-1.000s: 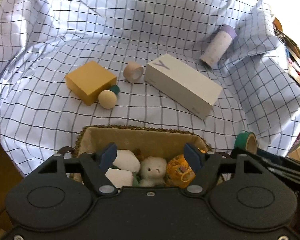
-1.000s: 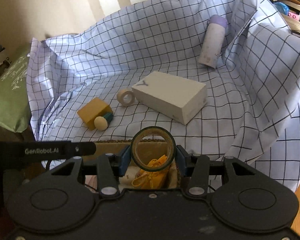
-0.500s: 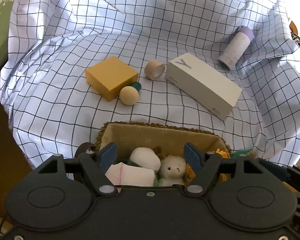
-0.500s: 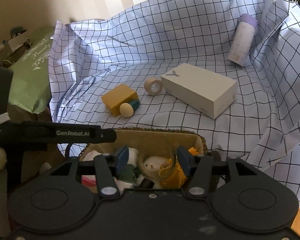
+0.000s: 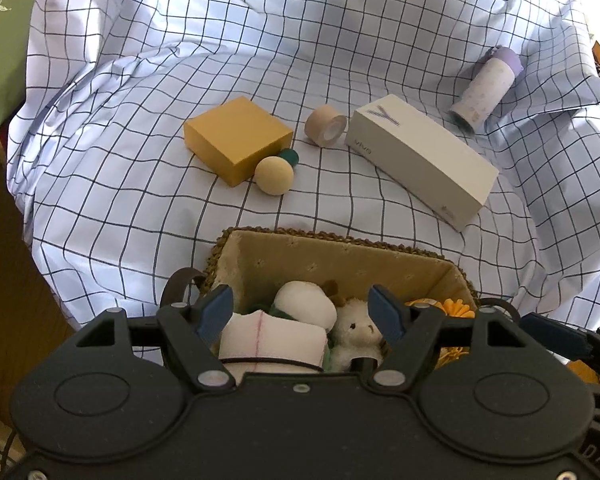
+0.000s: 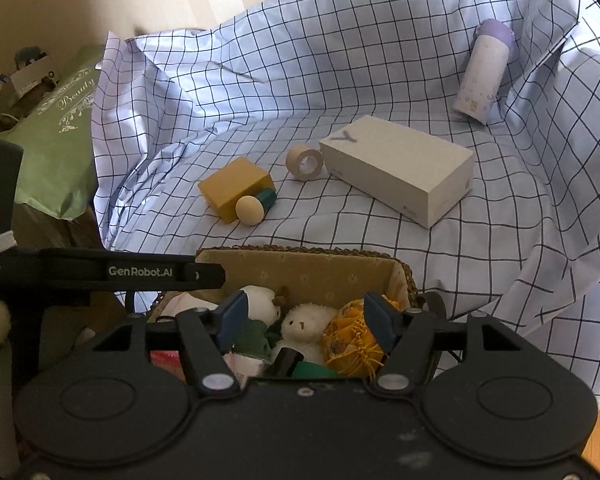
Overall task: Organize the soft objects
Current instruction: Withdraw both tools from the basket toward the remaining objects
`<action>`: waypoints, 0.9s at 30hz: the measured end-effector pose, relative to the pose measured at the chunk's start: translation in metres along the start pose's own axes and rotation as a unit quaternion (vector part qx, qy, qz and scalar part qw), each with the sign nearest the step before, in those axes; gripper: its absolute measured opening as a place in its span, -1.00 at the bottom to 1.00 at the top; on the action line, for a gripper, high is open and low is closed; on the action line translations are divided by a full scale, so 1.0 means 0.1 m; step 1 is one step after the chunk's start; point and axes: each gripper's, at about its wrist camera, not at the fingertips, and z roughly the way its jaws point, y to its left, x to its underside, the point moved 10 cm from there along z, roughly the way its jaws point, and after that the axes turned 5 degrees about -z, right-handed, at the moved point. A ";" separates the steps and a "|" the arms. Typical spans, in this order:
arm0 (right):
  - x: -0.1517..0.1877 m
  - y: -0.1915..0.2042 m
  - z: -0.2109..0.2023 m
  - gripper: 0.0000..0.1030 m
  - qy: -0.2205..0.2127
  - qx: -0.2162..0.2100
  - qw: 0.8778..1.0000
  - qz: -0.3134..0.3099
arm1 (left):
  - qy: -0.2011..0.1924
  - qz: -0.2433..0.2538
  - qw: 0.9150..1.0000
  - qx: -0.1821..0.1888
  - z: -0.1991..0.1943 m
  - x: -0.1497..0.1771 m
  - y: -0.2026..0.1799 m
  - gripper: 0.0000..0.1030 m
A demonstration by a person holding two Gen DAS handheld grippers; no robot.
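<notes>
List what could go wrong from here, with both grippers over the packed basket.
1. The right gripper, whose jaws have just been opening with nothing pinched between them, hangs low over the white bear and yellow pouch; pulling back could snag the pouch's cord.
2. The basket looks crowded; the folded cloth under the open left gripper sits high and might spill.
3. The two grippers are close together and could bump.

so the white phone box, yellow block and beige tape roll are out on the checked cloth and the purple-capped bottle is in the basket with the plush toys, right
Not quite. The purple-capped bottle lies out on the checked cloth, beyond the white phone box, not in the basket. The right wrist view shows it. The yellow block and beige tape roll are on the cloth, as you said.
</notes>
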 end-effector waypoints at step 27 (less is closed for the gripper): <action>0.17 -0.15 0.05 0.35 0.025 0.018 0.999 0.036 | 0.006 0.000 0.999 -0.032 0.01 0.12 0.12 0.53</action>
